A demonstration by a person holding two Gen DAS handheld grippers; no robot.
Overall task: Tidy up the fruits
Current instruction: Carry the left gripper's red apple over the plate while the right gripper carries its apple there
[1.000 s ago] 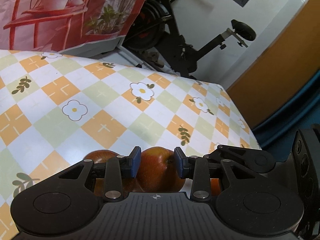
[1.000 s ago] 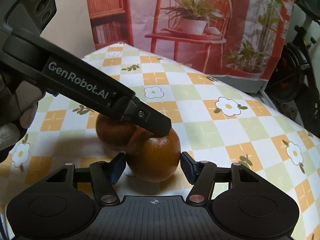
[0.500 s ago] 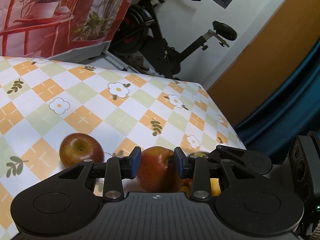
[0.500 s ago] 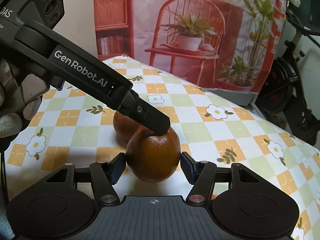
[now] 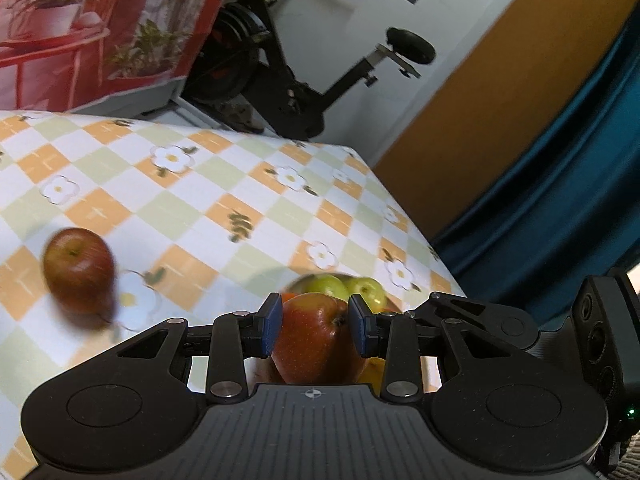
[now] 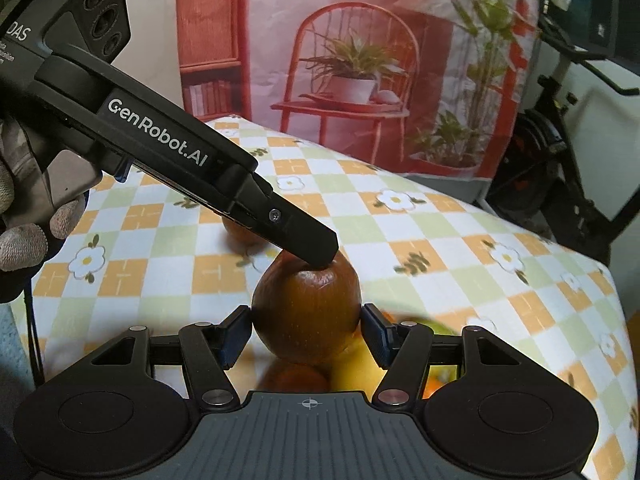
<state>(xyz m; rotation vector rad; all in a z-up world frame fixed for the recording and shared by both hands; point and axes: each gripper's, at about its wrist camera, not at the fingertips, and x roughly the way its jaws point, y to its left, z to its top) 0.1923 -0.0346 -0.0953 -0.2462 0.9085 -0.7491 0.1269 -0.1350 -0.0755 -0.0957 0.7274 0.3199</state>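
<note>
The red apple (image 5: 320,336) sits clamped between both my tools, left tool (image 5: 316,326) and right tool (image 6: 307,330), lifted off the counter (image 5: 192,208). The fruit bowl (image 5: 340,286) lies just ahead and below; the other apple (image 5: 78,272) sits well left.

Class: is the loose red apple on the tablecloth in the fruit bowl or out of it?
Out: the loose red apple sits on the tablecloth, apart from the bowl.

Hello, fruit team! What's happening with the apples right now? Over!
Left gripper and right gripper both clamp one round red apple. Second red apple sits on checked tablecloth. Fruit pile below; path clear.
</note>
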